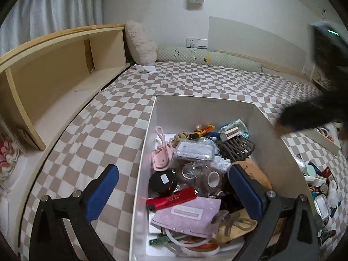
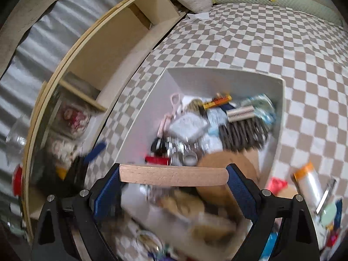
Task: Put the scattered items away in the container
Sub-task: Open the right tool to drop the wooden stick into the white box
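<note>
I am holding the left tool (image 1: 174,192) with its jaws standing wide apart and nothing between the pads; it is hovering over the near left corner of the white box (image 1: 150,143), one finger outside the box wall above the checked bedsheet (image 1: 113,117), the other inside above the clutter. The box is sitting on the bed and is lying directly under and ahead of this tool, already holding a red lighter (image 1: 170,199), a pink clip (image 1: 162,152), a lilac pouch (image 1: 189,215) and a coil of grey cord (image 1: 237,146).

I am gripping a short wooden stick (image 2: 173,176) crosswise in the right tool (image 2: 173,178), its two ends pressed against the blue pads. The stick is hanging above the near edge of the box (image 2: 280,100), with the box contents showing blurred just beyond it. More loose items (image 2: 308,182) are lying on the sheet to the right of the box.
</note>
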`<state>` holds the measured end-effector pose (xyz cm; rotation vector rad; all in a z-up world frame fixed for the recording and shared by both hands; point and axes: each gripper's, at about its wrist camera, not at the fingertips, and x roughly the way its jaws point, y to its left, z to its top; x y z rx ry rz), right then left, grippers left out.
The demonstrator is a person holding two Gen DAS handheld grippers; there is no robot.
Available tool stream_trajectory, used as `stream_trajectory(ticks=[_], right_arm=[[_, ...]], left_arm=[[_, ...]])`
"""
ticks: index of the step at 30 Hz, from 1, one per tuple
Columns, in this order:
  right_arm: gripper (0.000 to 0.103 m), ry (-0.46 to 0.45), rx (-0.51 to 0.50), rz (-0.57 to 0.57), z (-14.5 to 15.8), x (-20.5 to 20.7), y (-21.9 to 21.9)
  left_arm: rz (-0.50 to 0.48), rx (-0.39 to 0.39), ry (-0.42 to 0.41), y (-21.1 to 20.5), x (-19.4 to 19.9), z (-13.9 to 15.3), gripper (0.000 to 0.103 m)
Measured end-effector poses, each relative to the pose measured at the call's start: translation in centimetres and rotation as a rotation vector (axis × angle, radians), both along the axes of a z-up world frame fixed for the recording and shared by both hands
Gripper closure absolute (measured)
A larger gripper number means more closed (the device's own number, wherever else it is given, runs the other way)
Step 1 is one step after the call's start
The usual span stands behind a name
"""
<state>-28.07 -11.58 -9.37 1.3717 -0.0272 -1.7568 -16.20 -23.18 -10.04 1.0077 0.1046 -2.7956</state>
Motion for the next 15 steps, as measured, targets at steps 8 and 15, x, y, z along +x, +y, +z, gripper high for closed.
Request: stream_trajectory(ticks=[8,15], right_arm=[[0.009,-0.035,0.039,-0.026,-2.9,-3.8,-6.8],[0.009,-0.037,0.061,-0.063,-6.0,-6.7,-10.9]], left_arm=[[-0.007,0.074,0.038,-0.6,1.3,-0.5,0.001],[0.015,0.109,0.044,-2.1,1.6,-1.2,0.001]])
